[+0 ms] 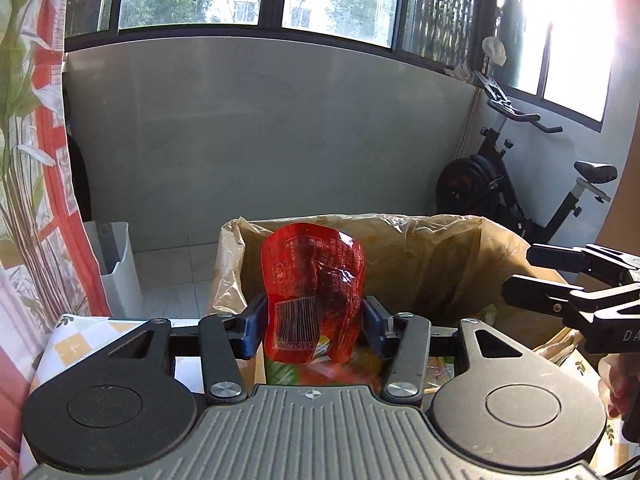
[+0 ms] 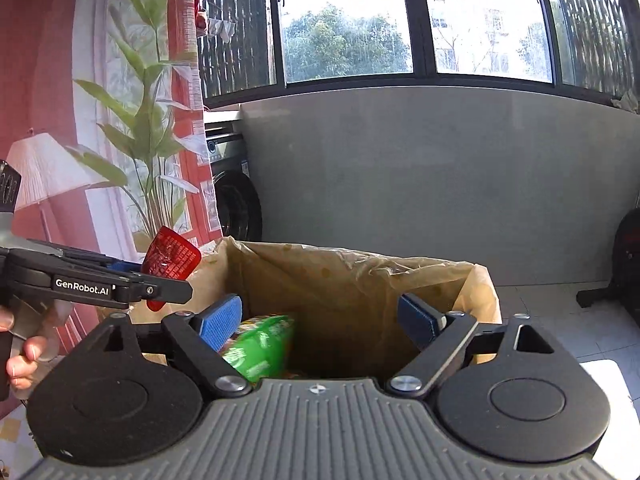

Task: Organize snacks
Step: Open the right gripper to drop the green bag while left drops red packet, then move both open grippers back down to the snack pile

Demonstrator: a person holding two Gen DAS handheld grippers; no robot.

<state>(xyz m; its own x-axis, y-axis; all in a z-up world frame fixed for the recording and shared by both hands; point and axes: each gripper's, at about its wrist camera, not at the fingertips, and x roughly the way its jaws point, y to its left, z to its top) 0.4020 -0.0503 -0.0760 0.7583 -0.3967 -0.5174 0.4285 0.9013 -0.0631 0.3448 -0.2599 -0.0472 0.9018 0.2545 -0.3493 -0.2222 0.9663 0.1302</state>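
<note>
The plastic-lined cardboard box point(image 2: 360, 280) stands open-topped near a grey wall, with bare floor at 3 o'clock. Inside at 7 o'clock lies a green snack bag point(image 2: 260, 348). The left gripper point(image 1: 314, 322) is spread around an upright red snack packet point(image 1: 314, 292), barcode end down. The right gripper point(image 2: 320, 324) is spread, empty, over the box.

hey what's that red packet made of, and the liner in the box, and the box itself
Red packet: thin glossy plastic film, translucent; light glows through it and it crinkles.
Liner: thin clear plastic sheet, judging by its wrinkles and shine, draped over the rim.
Box: likely brown cardboard, matte and stiff-walled, though mostly seen through the liner.
</note>
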